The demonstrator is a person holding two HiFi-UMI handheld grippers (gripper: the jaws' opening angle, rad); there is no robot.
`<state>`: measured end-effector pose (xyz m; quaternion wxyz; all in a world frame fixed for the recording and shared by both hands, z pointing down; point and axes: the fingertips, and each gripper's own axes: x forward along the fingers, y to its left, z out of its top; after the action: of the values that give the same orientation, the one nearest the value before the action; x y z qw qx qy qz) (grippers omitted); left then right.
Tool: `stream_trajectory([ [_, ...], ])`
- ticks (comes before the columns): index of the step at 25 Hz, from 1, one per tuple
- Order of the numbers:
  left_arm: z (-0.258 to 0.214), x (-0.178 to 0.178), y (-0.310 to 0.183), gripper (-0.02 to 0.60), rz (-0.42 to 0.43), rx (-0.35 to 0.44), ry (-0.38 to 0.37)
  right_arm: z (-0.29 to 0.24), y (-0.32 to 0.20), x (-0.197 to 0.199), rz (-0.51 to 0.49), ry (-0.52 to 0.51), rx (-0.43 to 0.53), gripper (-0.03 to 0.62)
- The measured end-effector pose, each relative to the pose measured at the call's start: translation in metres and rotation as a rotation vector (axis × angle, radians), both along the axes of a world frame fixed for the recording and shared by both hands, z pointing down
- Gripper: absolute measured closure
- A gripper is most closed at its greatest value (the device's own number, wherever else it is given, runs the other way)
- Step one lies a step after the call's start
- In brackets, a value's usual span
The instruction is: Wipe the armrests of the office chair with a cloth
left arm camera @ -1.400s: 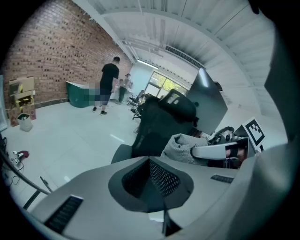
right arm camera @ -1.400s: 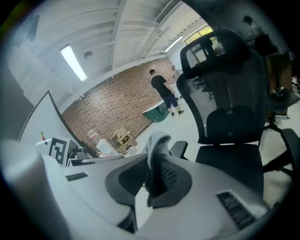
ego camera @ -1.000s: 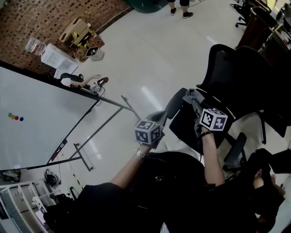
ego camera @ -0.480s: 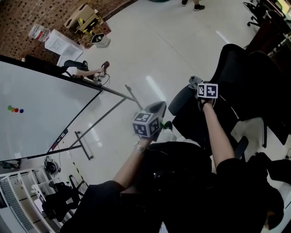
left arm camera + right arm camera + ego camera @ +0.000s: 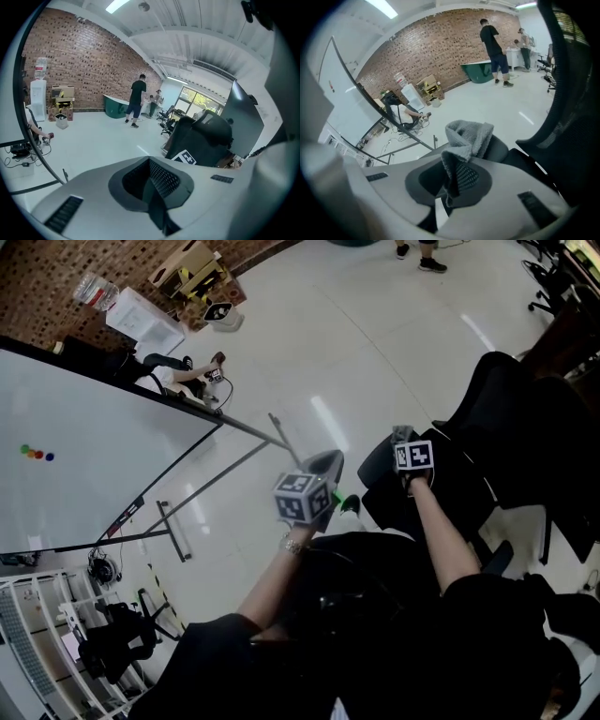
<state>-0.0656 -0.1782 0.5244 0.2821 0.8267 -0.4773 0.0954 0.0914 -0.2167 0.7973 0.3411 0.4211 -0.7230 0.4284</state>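
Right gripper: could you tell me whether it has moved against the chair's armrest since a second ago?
Yes. The right gripper, holding the cloth, has shifted away from the person, from right of the armrest to its far end.

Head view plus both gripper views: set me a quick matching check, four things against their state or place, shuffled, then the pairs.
Things:
1. left tool
2. right tool
3. cloth
4. whiteboard

States or places:
A. at the left of the head view, with small coloured dots on it
B. grey, bunched up by the chair's armrest
C. shut with nothing in it, held over the floor
D. shut on the cloth, at the armrest

Pairs: 1-C, 2-D, 3-B, 4-A
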Motion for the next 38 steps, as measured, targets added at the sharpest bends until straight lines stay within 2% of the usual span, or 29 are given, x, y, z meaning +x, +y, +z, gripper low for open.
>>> stream_trajectory([
  [8, 0.004, -0.004, -0.010, 0.581, -0.002, -0.005, -0.002, 0.000, 0.073, -0.089, -0.321, -0.133, -0.031, 0.577],
  [11, 0.005, -0.001, -0.012, 0.581, 0.003, -0.007, -0.001, -0.003, 0.097, -0.108, -0.414, -0.164, -0.050, 0.577],
  [13, 0.004, 0.004, -0.014, 0.581, 0.011, -0.005, 0.003, -0.011, 0.099, -0.109, -0.443, -0.183, -0.032, 0.577],
  [15, 0.003, 0.008, -0.013, 0.581, 0.019, -0.002, 0.006, -0.026, 0.085, -0.098, -0.411, -0.222, 0.018, 0.577],
  [17, 0.002, 0.006, -0.012, 0.581, 0.019, -0.001, 0.006, -0.044, 0.054, -0.076, -0.327, -0.254, 0.086, 0.577],
  [19, 0.003, 0.002, -0.011, 0.581, 0.011, -0.006, 0.003, -0.057, 0.013, -0.043, -0.218, -0.241, 0.151, 0.577],
  [23, 0.008, -0.004, -0.007, 0.581, -0.003, -0.017, 0.002, -0.057, -0.055, 0.028, -0.026, -0.102, 0.214, 0.577],
  [27, 0.007, -0.009, -0.005, 0.581, -0.017, -0.015, 0.002, -0.027, -0.070, 0.063, 0.030, 0.018, 0.160, 0.577],
  [30, 0.006, -0.016, -0.002, 0.581, -0.030, -0.015, 0.003, -0.004, -0.050, 0.054, 0.030, 0.025, 0.100, 0.577],
  [32, 0.007, -0.019, -0.001, 0.581, -0.038, -0.016, 0.003, 0.003, -0.034, 0.039, 0.016, 0.022, 0.098, 0.576],
  [34, 0.007, -0.021, -0.003, 0.581, -0.042, -0.014, 0.002, -0.005, -0.023, 0.016, 0.002, -0.027, 0.117, 0.577],
  [36, 0.007, -0.022, -0.003, 0.581, -0.040, -0.013, 0.001, -0.009, -0.003, -0.015, -0.052, -0.087, 0.111, 0.577],
  [38, 0.008, -0.020, -0.003, 0.581, -0.033, -0.014, 0.002, -0.009, 0.029, -0.047, -0.160, -0.134, 0.101, 0.577],
])
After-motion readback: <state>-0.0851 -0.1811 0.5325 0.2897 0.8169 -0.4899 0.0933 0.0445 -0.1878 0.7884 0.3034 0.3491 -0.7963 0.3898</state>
